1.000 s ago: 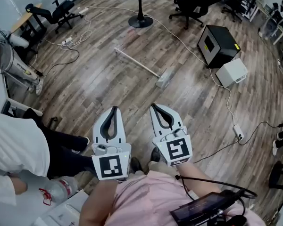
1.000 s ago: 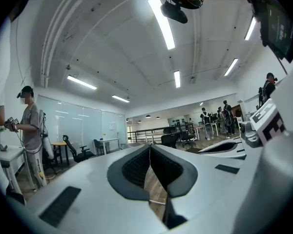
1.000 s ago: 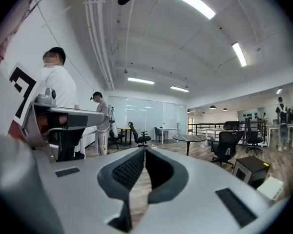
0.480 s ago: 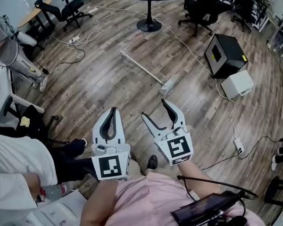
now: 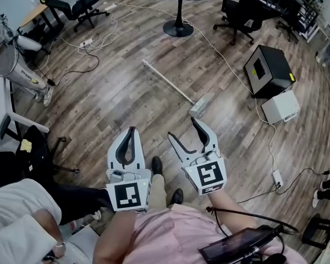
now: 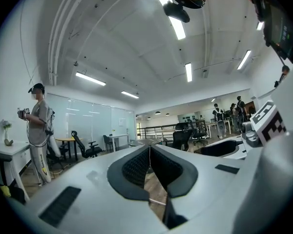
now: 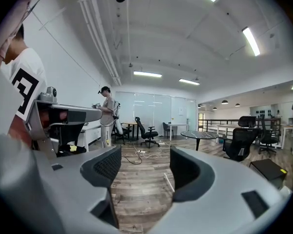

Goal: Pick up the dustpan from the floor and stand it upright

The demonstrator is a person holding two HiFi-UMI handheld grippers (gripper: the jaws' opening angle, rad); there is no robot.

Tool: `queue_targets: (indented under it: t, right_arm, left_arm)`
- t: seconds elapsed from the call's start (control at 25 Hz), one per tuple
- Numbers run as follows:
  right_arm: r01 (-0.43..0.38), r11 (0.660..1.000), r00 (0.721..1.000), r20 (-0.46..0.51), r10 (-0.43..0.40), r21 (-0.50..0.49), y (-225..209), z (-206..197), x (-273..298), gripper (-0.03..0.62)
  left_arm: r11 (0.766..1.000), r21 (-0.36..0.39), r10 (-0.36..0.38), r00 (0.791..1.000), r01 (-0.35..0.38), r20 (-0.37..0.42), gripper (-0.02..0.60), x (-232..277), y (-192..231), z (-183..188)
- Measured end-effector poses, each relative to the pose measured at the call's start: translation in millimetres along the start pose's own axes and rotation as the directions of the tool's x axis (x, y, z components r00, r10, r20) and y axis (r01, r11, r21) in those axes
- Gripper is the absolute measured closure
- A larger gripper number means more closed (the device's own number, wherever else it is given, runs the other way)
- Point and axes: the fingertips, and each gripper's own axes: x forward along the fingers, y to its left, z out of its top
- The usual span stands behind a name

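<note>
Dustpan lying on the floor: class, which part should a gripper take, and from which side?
Probably the long thin handle, near the dustpan head, coming from above with jaws across it: it lies flat on the wood floor, slim enough to clamp. The open right gripper is nearer.

Dustpan [image 5: 201, 105] lying on wooden floor [image 5: 121, 100]

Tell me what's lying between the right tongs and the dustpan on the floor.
Nothing. In the head view, only bare wood floor shows between the open right tongs and the dustpan lying ahead of them.
</note>
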Motion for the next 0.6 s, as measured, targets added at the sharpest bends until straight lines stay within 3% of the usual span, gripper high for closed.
queue_targets:
  t: [0.32,0.6]
  right_arm:
    - [0.023,1.000,1.000,0.011,-0.023,-0.013,-25.7,10.1,106.9,0.289]
    - [0.052,0.998,0.998,0.029,-0.051,-0.030,-48.1,41.8,182.1,0.292]
  left_arm:
    - [0.999,-0.021,-0.029,0.999,0.028,-0.032,0.568,87.7,64.1,-21.2]
    - [0.998,-0.024,-0.055,0.998,0.055,0.008,0.568,154.9,102.0,-9.0]
